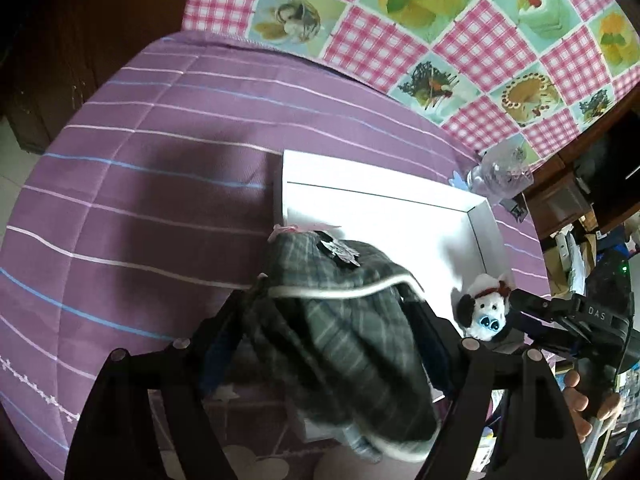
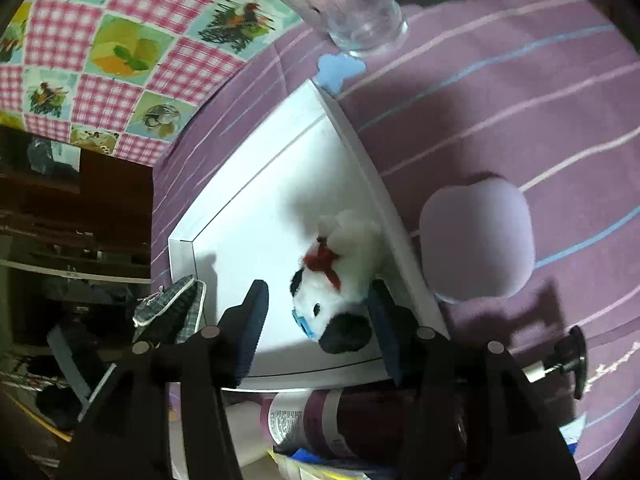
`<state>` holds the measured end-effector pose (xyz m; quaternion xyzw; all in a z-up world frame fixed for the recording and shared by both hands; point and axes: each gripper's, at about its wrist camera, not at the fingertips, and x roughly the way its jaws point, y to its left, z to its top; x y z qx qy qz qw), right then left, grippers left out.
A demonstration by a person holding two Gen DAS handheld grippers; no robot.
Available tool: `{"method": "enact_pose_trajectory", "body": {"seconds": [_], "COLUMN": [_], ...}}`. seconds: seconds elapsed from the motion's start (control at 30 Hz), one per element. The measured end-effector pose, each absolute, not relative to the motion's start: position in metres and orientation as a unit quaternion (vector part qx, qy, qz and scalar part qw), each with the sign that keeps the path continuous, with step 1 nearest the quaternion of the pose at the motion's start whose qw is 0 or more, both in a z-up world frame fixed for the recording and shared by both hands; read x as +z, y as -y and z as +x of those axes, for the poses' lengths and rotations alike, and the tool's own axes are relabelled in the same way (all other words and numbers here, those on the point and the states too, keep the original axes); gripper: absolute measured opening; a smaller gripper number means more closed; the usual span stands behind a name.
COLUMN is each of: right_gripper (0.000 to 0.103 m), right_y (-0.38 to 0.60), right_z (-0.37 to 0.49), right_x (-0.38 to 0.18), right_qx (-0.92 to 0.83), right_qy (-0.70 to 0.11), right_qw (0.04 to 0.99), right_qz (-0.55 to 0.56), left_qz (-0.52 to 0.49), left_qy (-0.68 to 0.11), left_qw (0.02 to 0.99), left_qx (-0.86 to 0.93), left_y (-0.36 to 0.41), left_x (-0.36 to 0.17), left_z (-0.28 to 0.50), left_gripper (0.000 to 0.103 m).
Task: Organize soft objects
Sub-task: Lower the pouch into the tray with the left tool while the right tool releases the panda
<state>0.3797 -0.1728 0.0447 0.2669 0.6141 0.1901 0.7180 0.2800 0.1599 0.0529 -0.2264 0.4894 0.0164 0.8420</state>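
A white shallow box lies on a purple striped quilt. A grey plaid soft item with white trim hangs over the box's near corner, between the fingers of my left gripper. Those fingers stand wide apart and I see no pinch on the cloth. In the right wrist view a white plush dog with black ears and a red bow lies inside the box. My right gripper straddles it, open, with a gap showing at the left finger. The plaid item shows at the box's left corner.
A clear empty bottle and a blue butterfly shape lie beyond the box. A lilac soft pad rests to the right of it, a purple pump bottle near its front edge. A checked cloth covers the far side.
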Motion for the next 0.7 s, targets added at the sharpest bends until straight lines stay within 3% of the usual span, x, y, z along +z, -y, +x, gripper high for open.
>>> {"method": "enact_pose_trajectory", "body": {"seconds": [0.27, 0.33, 0.4, 0.53, 0.7], "right_gripper": [0.053, 0.053, 0.053, 0.053, 0.053], "right_y": [0.162, 0.163, 0.165, 0.166, 0.165], "right_z": [0.374, 0.373, 0.373, 0.372, 0.37], "right_x": [0.07, 0.072, 0.073, 0.075, 0.08], "right_qx": [0.195, 0.201, 0.205, 0.199, 0.198], "right_qy": [-0.593, -0.591, -0.589, -0.587, -0.584], "right_qw": [0.75, 0.748, 0.747, 0.751, 0.755], "right_qz": [0.22, 0.224, 0.23, 0.227, 0.221], "left_qz": [-0.236, -0.219, -0.214, -0.239, -0.236], "left_qy": [-0.495, -0.511, -0.517, -0.509, -0.495], "left_qw": [0.836, 0.831, 0.829, 0.827, 0.836], "left_qx": [-0.012, 0.001, 0.015, 0.009, 0.007], "left_y": [-0.155, -0.15, -0.15, -0.161, -0.164], "left_x": [0.049, 0.043, 0.039, 0.036, 0.047], "left_z": [0.284, 0.288, 0.288, 0.284, 0.279], "left_gripper": [0.077, 0.062, 0.053, 0.047, 0.046]}}
